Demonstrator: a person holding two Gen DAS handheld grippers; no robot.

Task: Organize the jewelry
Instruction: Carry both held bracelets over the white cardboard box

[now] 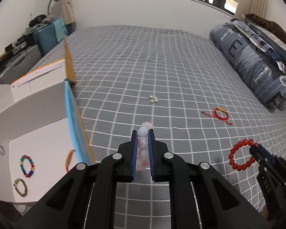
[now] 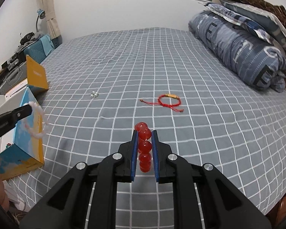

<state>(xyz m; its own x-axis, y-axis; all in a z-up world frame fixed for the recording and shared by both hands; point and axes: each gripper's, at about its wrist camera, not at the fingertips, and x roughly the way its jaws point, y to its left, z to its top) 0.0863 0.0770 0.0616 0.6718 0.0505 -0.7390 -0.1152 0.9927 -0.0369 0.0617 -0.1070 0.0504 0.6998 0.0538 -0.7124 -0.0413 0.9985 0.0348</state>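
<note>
Left gripper (image 1: 143, 133): clamped on pink bead bracelet (image 1: 143, 143), held above the bed (image 1: 124, 57). Right gripper (image 2: 145, 133): clamped on red bead bracelet (image 2: 144, 147). Beyond, on the bedsheet: red cord bracelet (image 2: 169, 100); farther, pearl cluster (image 2: 94, 94).

A pale pink bead bracelet (image 1: 143, 147) is pinched edge-on above the grey checked bed, and a red bead bracelet (image 2: 144, 148) is pinched likewise. On the sheet lie a red cord bracelet (image 2: 168, 100) and small pearly beads (image 1: 153, 99). Inside the white box (image 1: 43, 133) rest a multicoloured bracelet (image 1: 27, 166) and an olive one (image 1: 20, 187).
</note>
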